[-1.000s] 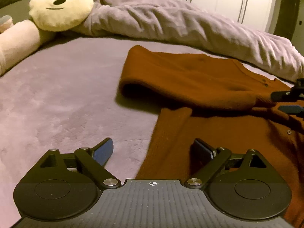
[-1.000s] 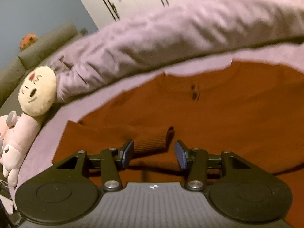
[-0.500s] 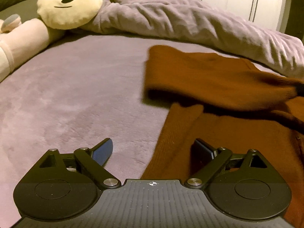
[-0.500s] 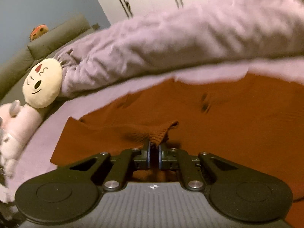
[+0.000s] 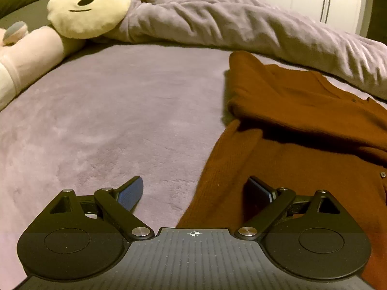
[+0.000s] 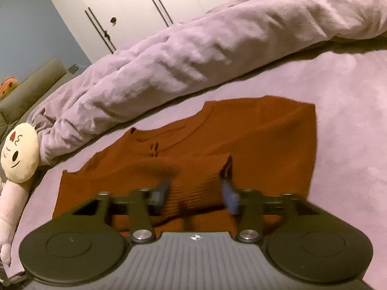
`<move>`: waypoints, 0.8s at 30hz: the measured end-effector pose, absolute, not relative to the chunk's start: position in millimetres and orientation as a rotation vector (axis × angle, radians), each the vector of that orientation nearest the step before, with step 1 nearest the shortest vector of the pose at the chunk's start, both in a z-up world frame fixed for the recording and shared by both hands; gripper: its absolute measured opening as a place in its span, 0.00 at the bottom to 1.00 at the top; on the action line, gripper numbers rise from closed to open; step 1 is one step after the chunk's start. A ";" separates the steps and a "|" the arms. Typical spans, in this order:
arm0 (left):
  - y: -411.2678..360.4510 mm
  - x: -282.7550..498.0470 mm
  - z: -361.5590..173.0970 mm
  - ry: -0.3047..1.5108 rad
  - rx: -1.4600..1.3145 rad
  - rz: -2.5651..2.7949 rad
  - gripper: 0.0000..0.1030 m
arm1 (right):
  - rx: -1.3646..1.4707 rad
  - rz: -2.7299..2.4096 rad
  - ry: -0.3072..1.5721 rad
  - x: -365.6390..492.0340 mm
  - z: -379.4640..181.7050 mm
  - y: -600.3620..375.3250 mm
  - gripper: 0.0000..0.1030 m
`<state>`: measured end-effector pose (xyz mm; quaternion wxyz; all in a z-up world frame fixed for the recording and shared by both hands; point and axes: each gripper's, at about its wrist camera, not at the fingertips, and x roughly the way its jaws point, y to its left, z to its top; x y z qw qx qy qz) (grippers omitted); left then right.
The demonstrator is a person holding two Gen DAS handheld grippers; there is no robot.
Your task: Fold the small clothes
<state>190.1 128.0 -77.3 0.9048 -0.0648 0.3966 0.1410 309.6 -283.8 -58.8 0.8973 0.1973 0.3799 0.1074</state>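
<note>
A: One garment listed: rust-brown sweater (image 6: 254,130), lying flat on the mauve bed cover (image 5: 108,111), with one sleeve (image 6: 198,174) folded across the chest.

B: Right tool (image 6: 196,193)?

A: Jaws opening; the sleeve's ribbed cuff end lies between the fingers, pads apparently off it. Blurred, so contact is hard to rule out.

B: Left tool (image 5: 196,191)?

A: Wide open, nothing held. The sweater's side edge runs away from it, passing between the fingers; right finger over the knit, left finger over bare bed cover.

B: Which way does the piece lie?

A: Ahead of both tools. Long axis, collar to hem, runs roughly away from the left tool and crosswise before the right one. Judged: the right tool is nearer the far, unfolded sleeve side; the left is nearer the hem corner.

B: Other entries?

A: Plush doll (image 5: 87,7) and bunched blanket (image 6: 193,48), beyond the sweater, well apart from both tools.
</note>
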 end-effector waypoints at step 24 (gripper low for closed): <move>115.5 190.2 -69.6 0.817 -0.053 0.318 0.93 | 0.234 0.000 0.655 297.5 -34.1 -304.8 0.03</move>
